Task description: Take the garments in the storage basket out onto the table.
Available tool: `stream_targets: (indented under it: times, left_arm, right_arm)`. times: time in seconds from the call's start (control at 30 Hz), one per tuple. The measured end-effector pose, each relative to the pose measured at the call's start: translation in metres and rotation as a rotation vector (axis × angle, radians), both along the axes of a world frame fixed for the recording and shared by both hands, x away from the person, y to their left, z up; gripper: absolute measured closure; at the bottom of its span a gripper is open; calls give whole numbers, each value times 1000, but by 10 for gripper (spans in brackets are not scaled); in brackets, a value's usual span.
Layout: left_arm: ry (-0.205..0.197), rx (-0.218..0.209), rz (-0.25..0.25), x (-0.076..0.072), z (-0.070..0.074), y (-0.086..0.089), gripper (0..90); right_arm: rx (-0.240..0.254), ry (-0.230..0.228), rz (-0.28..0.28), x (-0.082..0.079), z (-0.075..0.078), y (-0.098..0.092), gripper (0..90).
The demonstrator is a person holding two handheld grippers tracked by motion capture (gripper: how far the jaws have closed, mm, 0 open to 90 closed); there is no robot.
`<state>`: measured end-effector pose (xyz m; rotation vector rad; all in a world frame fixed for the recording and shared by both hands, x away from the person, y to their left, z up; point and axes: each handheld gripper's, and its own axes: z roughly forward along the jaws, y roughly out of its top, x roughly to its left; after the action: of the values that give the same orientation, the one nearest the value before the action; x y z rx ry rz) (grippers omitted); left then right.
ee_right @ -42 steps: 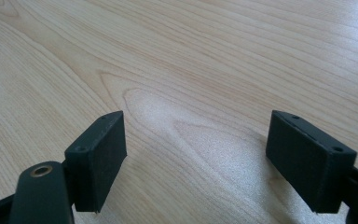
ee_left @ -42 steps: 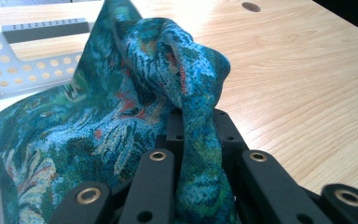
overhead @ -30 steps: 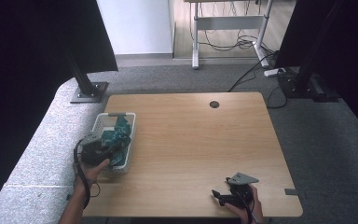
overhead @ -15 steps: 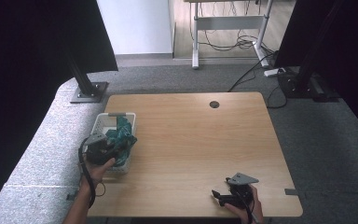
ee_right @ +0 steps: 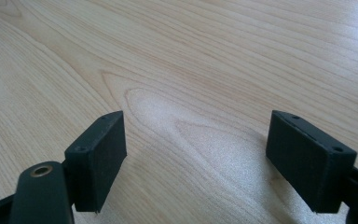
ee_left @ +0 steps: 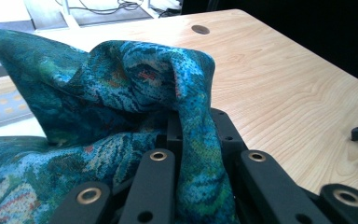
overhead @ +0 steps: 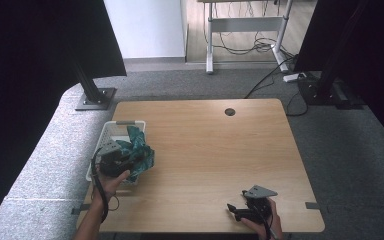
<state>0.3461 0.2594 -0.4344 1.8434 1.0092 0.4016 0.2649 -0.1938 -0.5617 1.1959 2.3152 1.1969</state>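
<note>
- L gripper (overhead: 130, 161): jaws clamped on the cloth (ee_left: 121, 93), a fold pinched between the pads; rest of cloth bunches up ahead of & to the left of the jaws.
- Cloth held over the basket (overhead: 111, 131) rim, at the table (overhead: 220, 150) left edge.
- R gripper (ee_right: 196, 163): jaws wide apart, nothing between, bare wood under & ahead of them.
- High view: R gripper (overhead: 237, 210) near front edge, well apart from the cloth.

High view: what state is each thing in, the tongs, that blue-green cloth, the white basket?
Left tongs: shut on the cloth.
Cloth: bunched, pinched between the jaws, over the basket's edge.
Right tongs: open, nothing between the jaws, low over the table.
White basket: upright at the table's left edge.
</note>
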Motion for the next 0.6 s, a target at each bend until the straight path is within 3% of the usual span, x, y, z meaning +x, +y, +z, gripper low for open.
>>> stream_targets:
  times: [0.6]
  left_arm:
    - [-7, -1, -46, -1, 0, -22, 802]
  right_arm:
    - [0, -1, 0, 0, 0, 0, 197]
